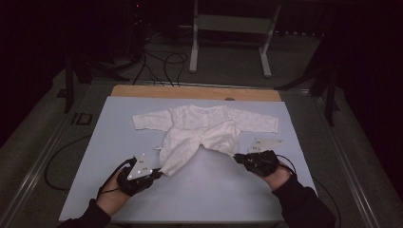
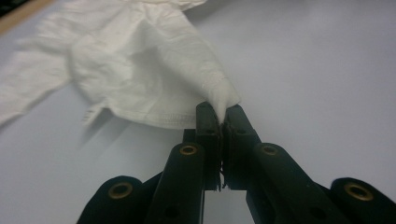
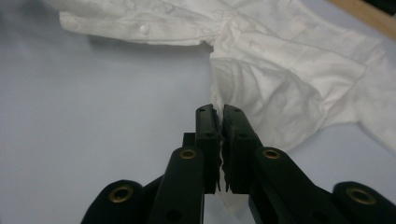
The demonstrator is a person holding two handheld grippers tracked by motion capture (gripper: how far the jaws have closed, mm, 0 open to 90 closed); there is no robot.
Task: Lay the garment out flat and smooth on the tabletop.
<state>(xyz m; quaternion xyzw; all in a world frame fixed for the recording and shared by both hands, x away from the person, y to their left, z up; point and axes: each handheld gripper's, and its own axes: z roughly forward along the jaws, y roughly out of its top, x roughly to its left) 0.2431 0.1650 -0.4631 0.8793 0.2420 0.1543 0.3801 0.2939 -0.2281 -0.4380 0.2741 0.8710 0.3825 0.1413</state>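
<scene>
Both grippers clamped on the white romper's leg ends.

Left gripper (image 2: 222,116) pinched one leg cuff of the romper (image 1: 204,128); right gripper (image 3: 219,119) was closed on the other. Garment lay spread ahead of both on the mat (image 1: 214,190).

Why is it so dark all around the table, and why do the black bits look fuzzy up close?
High view: the lighting is dim; the room behind is nearly black, while the white baby romper and pale table mat stand out. Left gripper view: the nearest jaw parts blur and the romper's edge smears at left. Right gripper view: the near jaw bases are soft and the cloth is sharper.
</scene>
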